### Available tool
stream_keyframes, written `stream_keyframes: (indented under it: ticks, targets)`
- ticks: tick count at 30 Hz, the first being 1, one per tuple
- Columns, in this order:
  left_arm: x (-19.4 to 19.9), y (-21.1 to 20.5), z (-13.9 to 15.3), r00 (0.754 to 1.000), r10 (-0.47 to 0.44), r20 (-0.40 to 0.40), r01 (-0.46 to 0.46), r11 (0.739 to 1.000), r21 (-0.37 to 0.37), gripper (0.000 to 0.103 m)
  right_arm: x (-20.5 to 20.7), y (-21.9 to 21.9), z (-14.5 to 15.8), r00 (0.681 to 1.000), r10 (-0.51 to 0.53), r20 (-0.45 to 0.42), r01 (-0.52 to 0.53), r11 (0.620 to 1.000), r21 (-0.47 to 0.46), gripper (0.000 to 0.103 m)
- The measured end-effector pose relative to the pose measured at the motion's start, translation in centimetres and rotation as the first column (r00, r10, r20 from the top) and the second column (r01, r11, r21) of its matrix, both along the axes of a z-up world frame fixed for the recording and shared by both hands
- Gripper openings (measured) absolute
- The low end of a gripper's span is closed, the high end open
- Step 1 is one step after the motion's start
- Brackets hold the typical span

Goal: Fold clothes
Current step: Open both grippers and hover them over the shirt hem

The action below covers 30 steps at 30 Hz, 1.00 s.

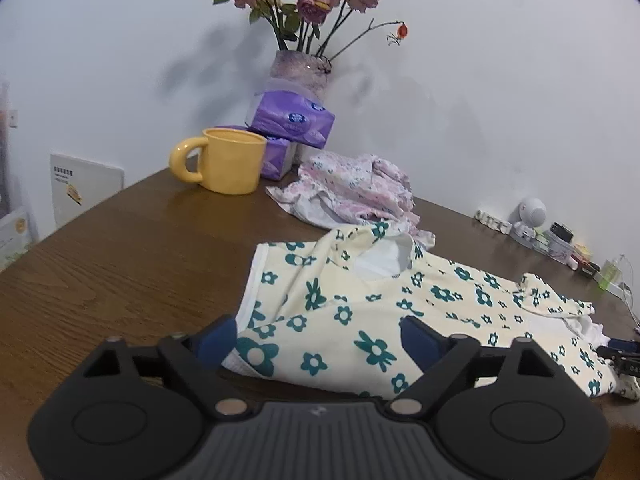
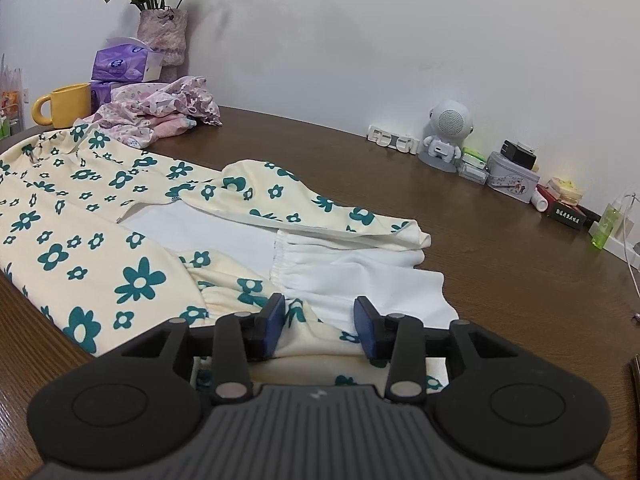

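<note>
No text is legible. Print on the purple tissue packs [image 1: 292, 122] beside the yellow mug [image 1: 234, 166] is too blurred to read.

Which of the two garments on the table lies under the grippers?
The cream garment with teal flowers, spread flat at the near edge. The pink floral garment sits bunched farther back, beside the yellow mug.

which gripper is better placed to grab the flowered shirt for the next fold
Probably the right gripper: its half-open jaws already straddle a bunched edge of the flowered shirt. The left gripper stands wide open over the flat cloth near the shirt's other end.
</note>
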<state>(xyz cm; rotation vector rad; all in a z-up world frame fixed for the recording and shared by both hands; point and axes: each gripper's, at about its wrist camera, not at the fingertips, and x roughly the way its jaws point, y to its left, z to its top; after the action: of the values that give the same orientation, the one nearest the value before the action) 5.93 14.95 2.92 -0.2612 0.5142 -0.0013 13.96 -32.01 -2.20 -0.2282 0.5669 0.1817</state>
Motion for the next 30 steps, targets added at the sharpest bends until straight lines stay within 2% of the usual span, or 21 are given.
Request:
stream_keyframes:
  ticks: [2, 4, 6, 8, 11, 13, 17, 21, 23, 27, 30]
  targets:
    - [-0.1, -0.3, 0.3, 1.0, 0.015, 0.003, -0.015, 1.0, 0.007, 0.091, -0.1, -0.1, 0.2, 1.0, -0.019, 0.001, 0.019, 1.0, 0.015, 0.051]
    - [-0.2, -0.7, 0.7, 1.0, 0.03, 0.005, -0.03, 0.999, 0.015, 0.092, -0.5, 0.0, 0.9, 0.999, -0.048, 0.005, 0.048, 0.998, 0.041, 0.075]
    - [-0.2, -1.3, 0.9, 0.999, 0.043, 0.002, -0.043, 0.998, 0.045, 0.092, -1.4, 0.2, 1.9, 0.998, -0.052, 0.037, 0.049, 0.996, 0.079, 0.086]
    - [0.0, -2.1, 1.0, 1.0, 0.027, -0.001, -0.027, 0.998, 0.059, 0.092, -2.4, 0.7, 2.8, 0.996, -0.038, 0.082, 0.028, 0.993, 0.118, 0.102]
    - [0.3, -3.8, 1.1, 1.0, -0.025, -0.004, 0.025, 0.995, 0.095, 0.092, -3.5, 1.9, 3.7, 0.995, 0.002, 0.104, -0.02, 0.985, 0.17, 0.103]
    - [0.5, -5.2, 1.1, 0.999, -0.033, -0.013, 0.034, 0.992, 0.118, 0.093, -3.8, 3.2, 3.8, 0.995, -0.007, 0.101, -0.013, 0.981, 0.191, 0.103]
    - [0.8, -7.4, 0.8, 0.996, -0.092, -0.012, 0.092, 0.988, 0.122, 0.093, -4.5, 6.2, 3.5, 0.991, -0.079, 0.105, 0.063, 0.987, 0.147, 0.103]
    - [1.4, -9.2, 0.5, 0.987, -0.156, -0.037, 0.16, 0.98, 0.116, 0.093, -5.0, 8.5, 3.2, 0.992, -0.066, 0.111, 0.053, 0.992, 0.115, 0.103]
    - [1.7, -10.1, 0.2, 0.98, -0.192, -0.051, 0.196, 0.974, 0.11, 0.093, -5.3, 9.1, 3.1, 0.989, -0.071, 0.13, 0.053, 0.99, 0.134, 0.103]
    - [2.4, -11.6, -0.4, 0.969, -0.237, -0.074, 0.244, 0.965, 0.096, 0.093, -4.7, 10.1, 2.8, 0.999, 0.021, 0.04, -0.03, 0.973, 0.227, 0.103]
    - [3.0, -12.4, -0.8, 0.964, -0.251, -0.085, 0.259, 0.961, 0.094, 0.092, -4.4, 11.7, 2.2, 0.997, 0.076, 0.007, -0.076, 0.979, 0.189, 0.103]
